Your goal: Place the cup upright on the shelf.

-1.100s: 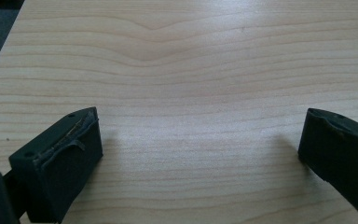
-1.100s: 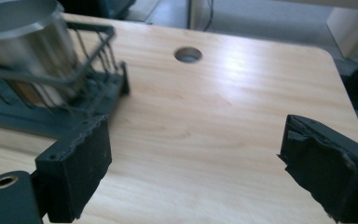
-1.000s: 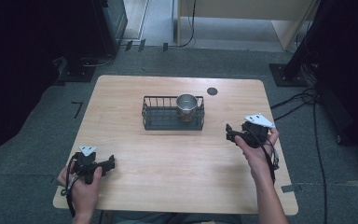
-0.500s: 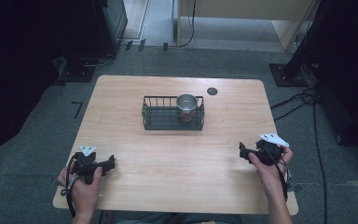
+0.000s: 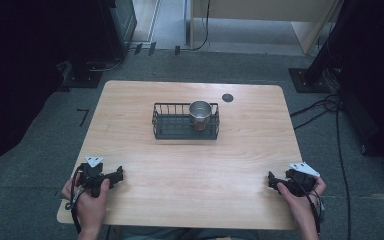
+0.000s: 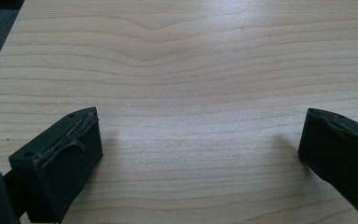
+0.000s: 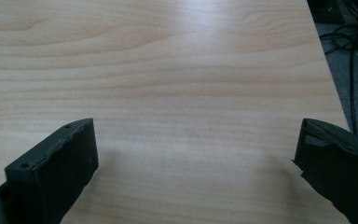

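Metal cup [image 5: 200, 111] stands upright in the right end of the black wire basket [image 5: 170, 128], far centre of the table [image 5: 130, 110]; rest of the basket is bare. My right gripper [image 5: 276, 182] rests low at the near right edge, jaws just opened wide with nothing between them; left gripper [image 5: 115, 175] at near left, jaws also spread and empty. I judge the placing done: keep both claws low, apart, well clear of the basket.
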A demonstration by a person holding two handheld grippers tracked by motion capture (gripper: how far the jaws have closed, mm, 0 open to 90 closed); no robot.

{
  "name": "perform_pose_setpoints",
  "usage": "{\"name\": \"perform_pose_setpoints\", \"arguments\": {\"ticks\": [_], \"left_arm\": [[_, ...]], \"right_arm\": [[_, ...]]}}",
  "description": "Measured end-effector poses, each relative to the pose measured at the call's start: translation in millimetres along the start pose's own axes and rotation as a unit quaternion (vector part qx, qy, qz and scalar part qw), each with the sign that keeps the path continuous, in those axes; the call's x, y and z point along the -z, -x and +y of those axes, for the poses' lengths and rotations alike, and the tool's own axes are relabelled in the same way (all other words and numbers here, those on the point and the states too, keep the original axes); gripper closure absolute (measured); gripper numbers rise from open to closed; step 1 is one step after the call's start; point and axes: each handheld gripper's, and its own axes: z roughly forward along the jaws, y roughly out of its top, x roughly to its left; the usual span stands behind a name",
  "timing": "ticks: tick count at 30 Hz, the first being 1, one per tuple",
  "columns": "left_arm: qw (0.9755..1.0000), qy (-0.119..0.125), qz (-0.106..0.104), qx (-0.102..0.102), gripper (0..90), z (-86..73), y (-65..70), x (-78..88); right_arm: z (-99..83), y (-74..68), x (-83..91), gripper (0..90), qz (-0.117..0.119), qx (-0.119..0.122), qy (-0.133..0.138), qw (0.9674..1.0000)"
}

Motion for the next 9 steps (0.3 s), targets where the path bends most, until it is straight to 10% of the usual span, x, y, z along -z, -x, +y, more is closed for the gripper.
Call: {"name": "perform_pose_setpoints", "arguments": {"ticks": [9], "left_arm": [[1.0000,0.000,0.000,0.000,0.0,0.0,0.0,0.0]], "right_arm": [[-5.2,1.8,-0.8,0.0,0.001,-0.011,-0.004,0.9999]]}}
